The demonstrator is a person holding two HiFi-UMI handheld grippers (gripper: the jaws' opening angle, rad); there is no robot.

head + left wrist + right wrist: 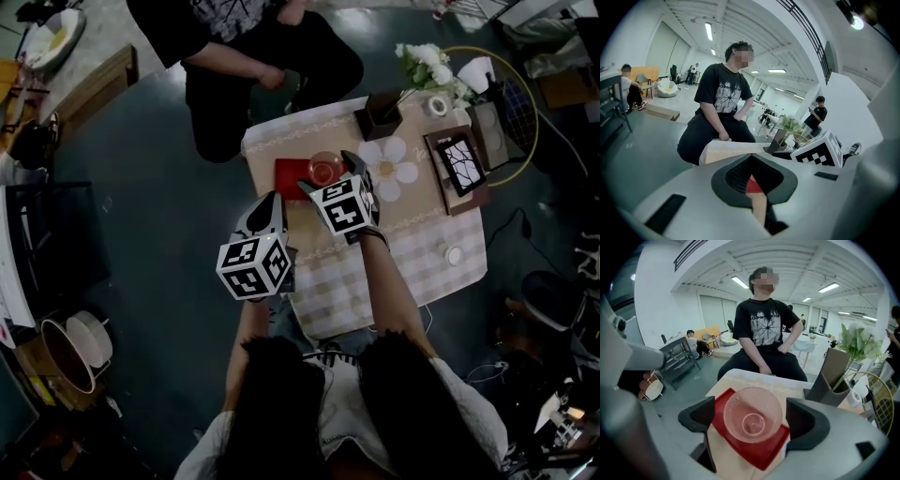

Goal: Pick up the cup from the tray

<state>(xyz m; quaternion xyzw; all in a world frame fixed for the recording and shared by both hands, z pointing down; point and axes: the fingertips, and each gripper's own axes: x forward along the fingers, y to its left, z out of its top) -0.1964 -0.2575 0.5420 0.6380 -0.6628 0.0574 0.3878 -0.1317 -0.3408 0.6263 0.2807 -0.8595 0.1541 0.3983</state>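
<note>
Nearest, the left hand-held gripper [271,199]: drawn to a narrow point, holding nothing, hanging by the left edge of the table [375,291] near the tray [761,453].

Just beyond, the right hand-held gripper [753,419]: spread wide, one jaw on either side of the cup [325,169], touching neither wall as far as can be seen. Cup of pinkish clear glass, upright, seemingly empty, standing on the red tray at the table's far-left part.

Looks like the approach step: lined up, not yet gripped. Next move probably calls for easing in until the jaws sit level with the cup's wall. Then closing gently and evenly, glass being slick, and lifting straight up clear of the tray.

Farther off, a dark holder [834,376] with white flowers [855,345], then a seated person [764,362] behind the table.

Print on the black T-shirt [764,319] too blurred to read. Only black-and-white square markers on the cubes [342,208], no letters. No other legible writing.
</note>
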